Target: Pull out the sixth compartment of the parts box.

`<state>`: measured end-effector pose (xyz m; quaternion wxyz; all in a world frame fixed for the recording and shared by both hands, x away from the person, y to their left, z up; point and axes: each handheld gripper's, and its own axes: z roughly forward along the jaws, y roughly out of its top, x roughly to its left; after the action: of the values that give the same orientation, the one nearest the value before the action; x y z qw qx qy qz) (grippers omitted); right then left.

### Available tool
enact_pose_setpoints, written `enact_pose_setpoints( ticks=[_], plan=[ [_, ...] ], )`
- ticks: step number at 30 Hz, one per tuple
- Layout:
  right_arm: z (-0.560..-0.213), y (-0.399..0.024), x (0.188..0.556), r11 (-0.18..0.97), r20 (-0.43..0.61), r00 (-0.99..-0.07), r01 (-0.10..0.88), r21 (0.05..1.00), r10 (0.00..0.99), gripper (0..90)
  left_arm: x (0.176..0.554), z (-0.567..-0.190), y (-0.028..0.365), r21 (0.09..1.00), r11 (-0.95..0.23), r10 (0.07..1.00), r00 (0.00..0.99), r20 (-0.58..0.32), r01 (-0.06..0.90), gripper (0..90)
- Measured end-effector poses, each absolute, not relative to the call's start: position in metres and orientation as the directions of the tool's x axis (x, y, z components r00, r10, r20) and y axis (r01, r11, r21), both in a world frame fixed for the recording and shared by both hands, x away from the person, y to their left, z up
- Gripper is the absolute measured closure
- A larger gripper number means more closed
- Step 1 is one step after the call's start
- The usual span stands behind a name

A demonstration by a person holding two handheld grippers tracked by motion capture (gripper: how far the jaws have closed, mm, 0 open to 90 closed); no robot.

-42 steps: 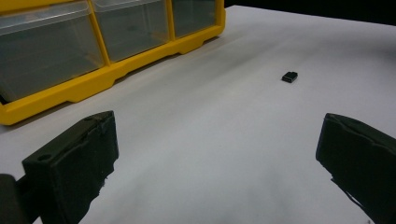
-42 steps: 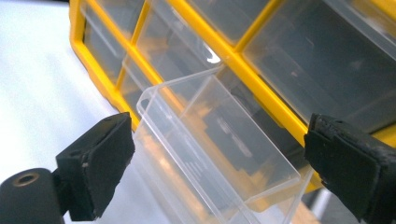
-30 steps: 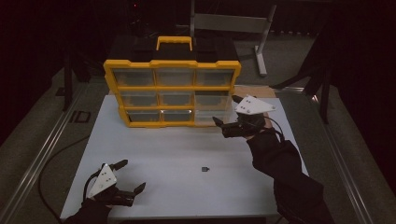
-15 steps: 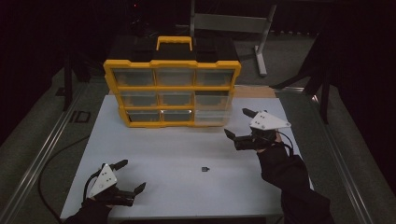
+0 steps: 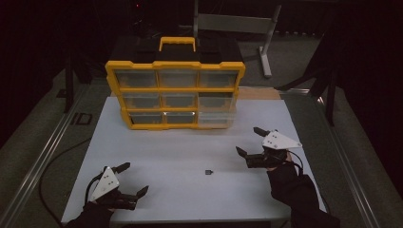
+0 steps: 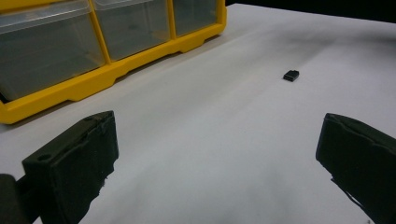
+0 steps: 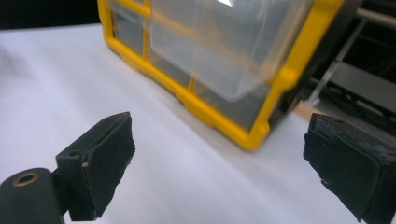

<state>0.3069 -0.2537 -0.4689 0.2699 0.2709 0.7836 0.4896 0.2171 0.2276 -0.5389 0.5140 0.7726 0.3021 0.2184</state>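
**Here, two open grippers flank a small black part on a white surface**

Overhead, the right gripper (image 5: pixel 251 141) hangs just above the white rectangular surface (image 5: pixel 166 147) on its right side, jaws spread wide and empty, the grey three-cornered plate on top and a dark-sleeved forearm behind it. The left gripper (image 5: pixel 132 179) sits low at the near left corner of the surface, its jaws likewise spread apart and holding nothing. Between the two, nearer the right gripper and apart from both, lies a small black block-shaped part (image 5: pixel 208 172), alone on the bare white top.

At the far side of the surface stands a yellow-framed plastic organiser case with clear drawers (image 5: pixel 175 92), three rows of three, a yellow carry handle on its black top. Its lower right clear plastic drawer (image 5: pixel 216 115) stands pulled out from the frame; in the right gripper view that drawer (image 7: pixel 224 44) juts forward over the surface, tilted in the frame. In the left gripper view the small black part (image 6: pixel 291 75) lies ahead of the open jaws, well clear of the case's yellow base (image 6: pixel 93 81).
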Motion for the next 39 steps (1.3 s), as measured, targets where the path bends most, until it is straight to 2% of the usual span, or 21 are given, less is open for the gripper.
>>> enact_pose_setpoints(
  ticks=[15,22,39],
  plan=[
    [-0.502,-0.275,0.287,0.354,-0.096,-0.711,0.225,0.908,0.697,8.5,0.217,-0.539,0.228,0.927,-0.287,0.691,0.723,0.026,0.241,0.0],
    [-0.517,-0.282,0.273,0.373,-0.099,-0.708,0.243,0.895,0.699,8.5,0.217,-0.539,0.228,0.927,-0.286,0.691,0.722,0.024,0.242,0.0],
    [-0.528,-0.306,0.252,0.333,-0.075,-0.664,0.271,0.903,0.744,8.6,0.217,-0.539,0.228,0.926,-0.289,0.690,0.723,0.027,0.241,0.0]
  ],
)
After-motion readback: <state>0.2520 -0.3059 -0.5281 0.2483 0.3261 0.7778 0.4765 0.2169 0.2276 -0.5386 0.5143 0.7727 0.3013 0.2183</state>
